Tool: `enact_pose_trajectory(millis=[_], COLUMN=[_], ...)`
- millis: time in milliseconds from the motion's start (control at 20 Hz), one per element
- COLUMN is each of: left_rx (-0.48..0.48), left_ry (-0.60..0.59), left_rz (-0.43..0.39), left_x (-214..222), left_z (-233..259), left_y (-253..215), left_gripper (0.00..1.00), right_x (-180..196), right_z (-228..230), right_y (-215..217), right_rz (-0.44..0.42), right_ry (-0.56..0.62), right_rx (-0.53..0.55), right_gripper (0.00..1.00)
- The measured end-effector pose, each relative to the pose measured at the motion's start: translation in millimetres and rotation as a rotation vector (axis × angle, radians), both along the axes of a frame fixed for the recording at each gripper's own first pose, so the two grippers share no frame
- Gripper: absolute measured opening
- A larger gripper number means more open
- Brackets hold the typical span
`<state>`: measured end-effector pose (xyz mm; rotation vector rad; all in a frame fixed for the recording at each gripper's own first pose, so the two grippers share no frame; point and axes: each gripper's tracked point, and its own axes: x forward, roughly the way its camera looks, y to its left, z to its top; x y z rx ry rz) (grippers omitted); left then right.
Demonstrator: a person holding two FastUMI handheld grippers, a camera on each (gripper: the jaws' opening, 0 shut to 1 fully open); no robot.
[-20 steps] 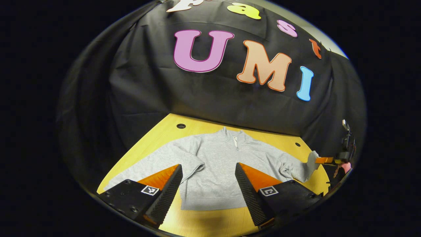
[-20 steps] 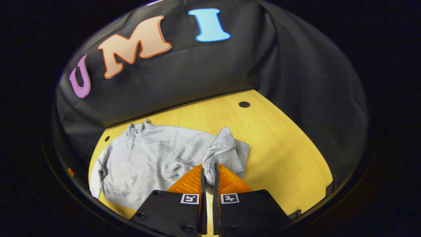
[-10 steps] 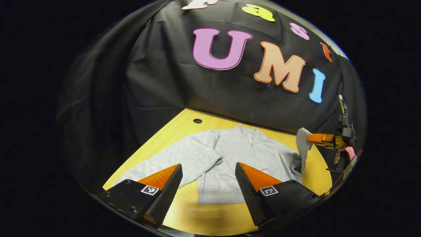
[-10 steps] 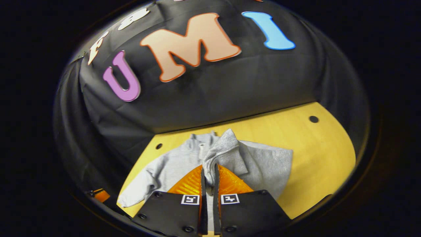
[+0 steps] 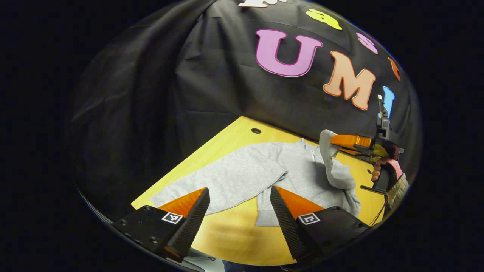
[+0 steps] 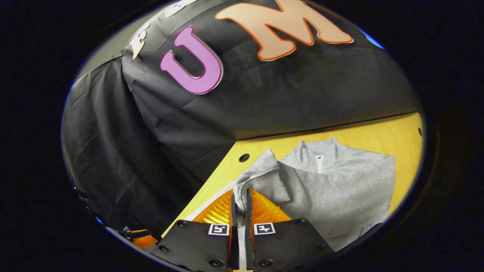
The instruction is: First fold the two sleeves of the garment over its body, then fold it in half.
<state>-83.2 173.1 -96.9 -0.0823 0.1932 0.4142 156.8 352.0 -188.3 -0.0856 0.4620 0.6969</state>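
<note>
Centrally, ahead of the left tool (image 5: 240, 204), a grey garment (image 5: 261, 173) lies on a yellow surface (image 5: 230, 234). This tool's two fingers stand spread wide apart with nothing between them, raised above the near edge of the surface. One sleeve (image 5: 223, 185) lies flat and stretched out just beyond the tool's left finger, reaching toward the surface's near-left edge. The garment's hem lies between and just beyond the two fingers, and the collar with its short zip lies at the far end.

Farther off to this tool's right, the right tool (image 5: 342, 140) is held by a hand (image 5: 378, 172) above the garment. Its fingers are pressed together on the cuff of the other sleeve (image 5: 332, 166), which hangs from the tips in a loose drape down to the garment's body.

From the right tool's (image 6: 239, 196) own view, the two fingers are closed on the sleeve cuff (image 6: 257, 177), with grey cloth pinched in the narrow slit between them and bunched just past the tips. The garment's body (image 6: 340, 192) lies ahead and to this tool's right, its collar (image 6: 317, 149) at the far side near the wall. A round hole (image 6: 244, 157) in the surface lies just to the left of the lifted cuff. At this tool's lower left, part of the left tool (image 6: 141, 238) shows at the edge.
</note>
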Motion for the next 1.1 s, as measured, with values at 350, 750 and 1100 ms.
enact_pose_trajectory(millis=[350, 750, 1100], left_rx=[-0.033, -0.032, -0.069], left_ry=[0.044, 0.133, 0.206], left_rz=[0.122, 0.189, 0.207], left_x=[-24, -21, -4], left_z=[-36, -79, -108], left_y=[65, 122, 139], left_gripper=[0.95, 0.95, 0.95], right_x=[18, 23, 11], right_z=[-79, -98, -63], right_y=[33, 53, 17], right_rz=[-0.018, -0.011, -0.066], right_ry=[0.058, 0.081, -0.025], right_rx=[-0.082, -0.089, -0.132], right_gripper=[0.12, 0.68, 0.99])
